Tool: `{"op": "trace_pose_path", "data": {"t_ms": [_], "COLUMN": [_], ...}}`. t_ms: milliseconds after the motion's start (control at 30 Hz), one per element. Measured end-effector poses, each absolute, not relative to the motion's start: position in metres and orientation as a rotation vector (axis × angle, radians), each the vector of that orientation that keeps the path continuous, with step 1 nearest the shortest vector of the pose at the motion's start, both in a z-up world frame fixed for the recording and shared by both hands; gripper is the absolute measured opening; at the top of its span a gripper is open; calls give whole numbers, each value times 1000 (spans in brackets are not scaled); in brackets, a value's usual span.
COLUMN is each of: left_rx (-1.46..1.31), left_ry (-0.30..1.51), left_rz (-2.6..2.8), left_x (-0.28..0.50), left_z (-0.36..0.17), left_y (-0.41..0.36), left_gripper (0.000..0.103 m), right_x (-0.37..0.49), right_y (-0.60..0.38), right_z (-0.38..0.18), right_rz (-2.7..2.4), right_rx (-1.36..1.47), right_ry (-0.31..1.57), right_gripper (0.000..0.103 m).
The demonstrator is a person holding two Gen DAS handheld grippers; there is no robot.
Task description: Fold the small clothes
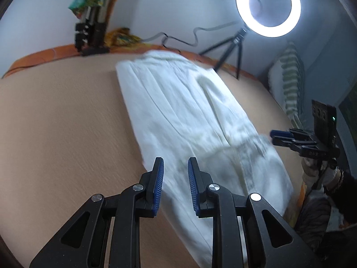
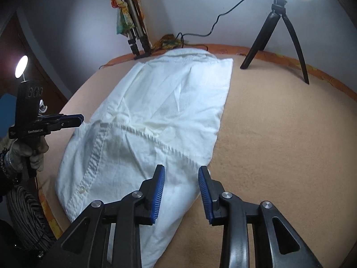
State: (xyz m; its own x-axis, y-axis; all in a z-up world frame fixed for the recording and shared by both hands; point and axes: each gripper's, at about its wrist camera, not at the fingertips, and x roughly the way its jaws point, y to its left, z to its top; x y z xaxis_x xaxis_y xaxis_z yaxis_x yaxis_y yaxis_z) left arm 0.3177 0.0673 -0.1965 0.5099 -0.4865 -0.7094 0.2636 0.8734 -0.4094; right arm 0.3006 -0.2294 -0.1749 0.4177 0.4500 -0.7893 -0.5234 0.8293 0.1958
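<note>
On the tan bedspread (image 2: 279, 147), toward twelve o'clock from your hands, the white shirt (image 2: 156, 120) lies folded into a long strip. Your left gripper (image 1: 175, 167) and right gripper (image 2: 181, 176) hover with fingers apart, holding nothing; the crosswise folds look left to do.

A lit ring light (image 1: 268, 4) on a black tripod (image 1: 232, 49) stands at the far edge of a peach-covered surface (image 1: 55, 122), its cable (image 1: 178, 39) trailing along pale walls (image 1: 167, 4). A folded tripod (image 2: 133, 29) draped in patterned cloth (image 2: 121, 9) leans in the far corner.
</note>
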Motion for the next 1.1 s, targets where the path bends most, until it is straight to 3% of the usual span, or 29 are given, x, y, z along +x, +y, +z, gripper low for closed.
{"op": "trace_pose_path", "data": {"t_ms": [67,133,167,900,1067,1100], "left_rx": [-280,-297,-309,-495,-476,-478], "left_ry": [927,928,930,963,952,956], "left_rz": [-437,-445,-443,-449,-468,-469], "left_x": [336,356,365,486,499,503], "left_z": [-193,-192,-194,-234,-235,-235], "left_y": [76,82,84,98,85,83], "left_gripper": [28,54,57,57,53,45], "right_x": [319,342,351,503,513,516], "right_y": [-231,-232,-232,-208,-195,-192], "right_z": [-168,-166,-166,-215,-218,-218], "right_rz": [623,641,636,701,704,709], "right_rx": [-59,-33,-25,160,147,152], "right_ry": [942,928,922,1006,1005,1004], "right_gripper": [41,47,50,48,45,39]}}
